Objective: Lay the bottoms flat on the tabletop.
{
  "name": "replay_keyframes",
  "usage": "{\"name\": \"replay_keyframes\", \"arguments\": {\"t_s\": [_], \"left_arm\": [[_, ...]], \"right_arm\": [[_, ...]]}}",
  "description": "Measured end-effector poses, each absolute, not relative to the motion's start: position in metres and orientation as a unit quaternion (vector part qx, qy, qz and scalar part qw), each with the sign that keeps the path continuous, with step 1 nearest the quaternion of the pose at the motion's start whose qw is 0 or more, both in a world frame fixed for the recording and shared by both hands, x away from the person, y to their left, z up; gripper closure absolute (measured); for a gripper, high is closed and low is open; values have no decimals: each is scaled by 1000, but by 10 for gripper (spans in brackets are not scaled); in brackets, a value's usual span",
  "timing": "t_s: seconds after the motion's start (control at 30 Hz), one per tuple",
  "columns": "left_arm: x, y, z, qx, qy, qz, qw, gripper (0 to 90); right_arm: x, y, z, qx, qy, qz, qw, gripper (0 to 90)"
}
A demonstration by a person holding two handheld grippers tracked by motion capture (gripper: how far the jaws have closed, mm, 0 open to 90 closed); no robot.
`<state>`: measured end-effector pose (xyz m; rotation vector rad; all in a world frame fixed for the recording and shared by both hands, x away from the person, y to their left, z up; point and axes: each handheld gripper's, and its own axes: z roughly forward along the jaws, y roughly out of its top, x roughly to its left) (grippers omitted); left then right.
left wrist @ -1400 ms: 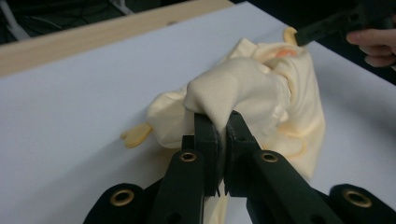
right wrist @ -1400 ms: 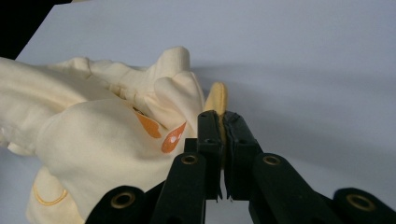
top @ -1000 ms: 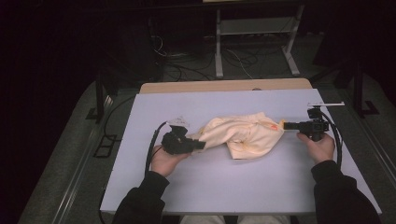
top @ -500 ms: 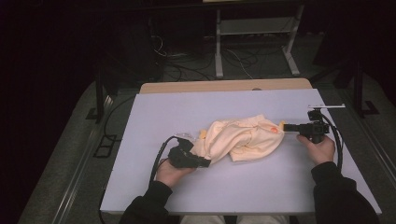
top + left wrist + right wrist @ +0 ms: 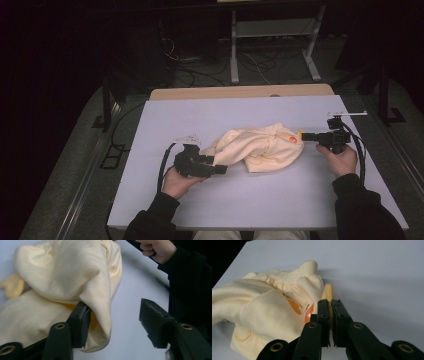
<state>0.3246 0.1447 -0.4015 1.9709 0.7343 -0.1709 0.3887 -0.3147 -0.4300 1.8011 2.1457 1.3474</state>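
Note:
A crumpled pale yellow garment with orange print lies mid-table on the white table. My left gripper sits at its left end. Its jaws have just been opening and now stand apart in the left gripper view. A fold of the garment drapes against the left jaw, and the right jaw is clear of it. My right gripper is at the garment's right end. In the right gripper view it is shut on a yellow edge of the garment.
The table's far edge meets a wooden strip. Beyond it, cables and a metal stand sit on the dark floor. The person's other hand and dark sleeve show at the top right of the left gripper view.
The left hand drew a little toward the near edge, then its jaws opened and released the garment's left end. The right gripper stayed put, still shut on the cloth.

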Motion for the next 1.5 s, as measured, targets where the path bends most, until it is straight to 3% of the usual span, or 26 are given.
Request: {"name": "replay_keyframes", "arguments": {"t_s": [0.1,0.47,0.87,1.03,1.23,1.5], "left_arm": [[325,144,-396,813,297,-60,497,326],[329,141,-374,817,280,-39,503,230],[347,146,-333,799,279,2,532,225],[363,140,-329,798,293,18,526,225],[388,135,-347,789,338,14,512,225],[410,131,-372,796,372,10,477,217]], "right_arm": [[388,-314,-430,578,692,433,18,844],[387,-314,-429,575,694,433,18,843],[387,-313,-428,572,694,436,17,835],[387,-313,-427,571,692,441,15,779],[384,-308,-420,556,701,443,50,613],[380,-309,-412,544,694,468,65,560]]}}
